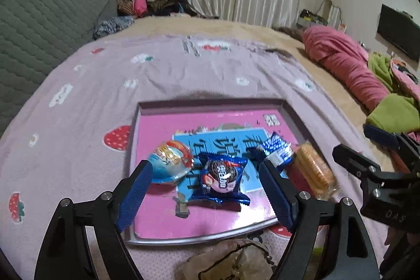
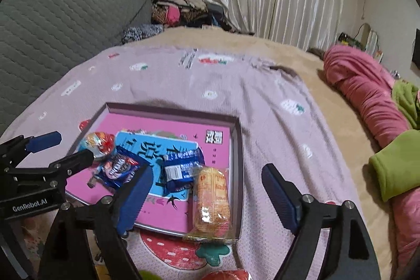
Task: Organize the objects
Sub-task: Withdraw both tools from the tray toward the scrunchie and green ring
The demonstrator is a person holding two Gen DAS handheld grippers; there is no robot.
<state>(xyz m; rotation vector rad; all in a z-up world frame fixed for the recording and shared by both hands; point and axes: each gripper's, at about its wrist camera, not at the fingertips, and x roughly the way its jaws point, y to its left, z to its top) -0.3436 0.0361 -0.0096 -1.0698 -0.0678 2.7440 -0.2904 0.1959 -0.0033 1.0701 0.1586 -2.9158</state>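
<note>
A shallow pink tray [image 1: 210, 102] [image 2: 170, 112] lies on a lilac strawberry-print blanket. Inside it are a foil-wrapped egg [image 1: 170, 162] [image 2: 98, 143], a blue cookie packet [image 1: 220, 177] [image 2: 118, 169], a blue wafer packet [image 1: 275, 148] [image 2: 181, 167] and a yellow cracker packet [image 1: 315, 172] [image 2: 212, 201] that reaches the tray's near right corner. My left gripper [image 1: 204, 169] hovers open above the cookie packet, nothing between its pads. My right gripper [image 2: 207, 172] is open above the cracker packet, not touching it. Each gripper shows at the edge of the other's view.
A beige paper bag [image 1: 231, 261] sits just in front of the tray. A red round thing [image 2: 228, 276] peeks in at the bottom edge. Rolled pink bedding [image 1: 341, 64] and a green garment [image 1: 391, 112] lie to the right, a grey quilted headboard [image 1: 39, 17] to the left.
</note>
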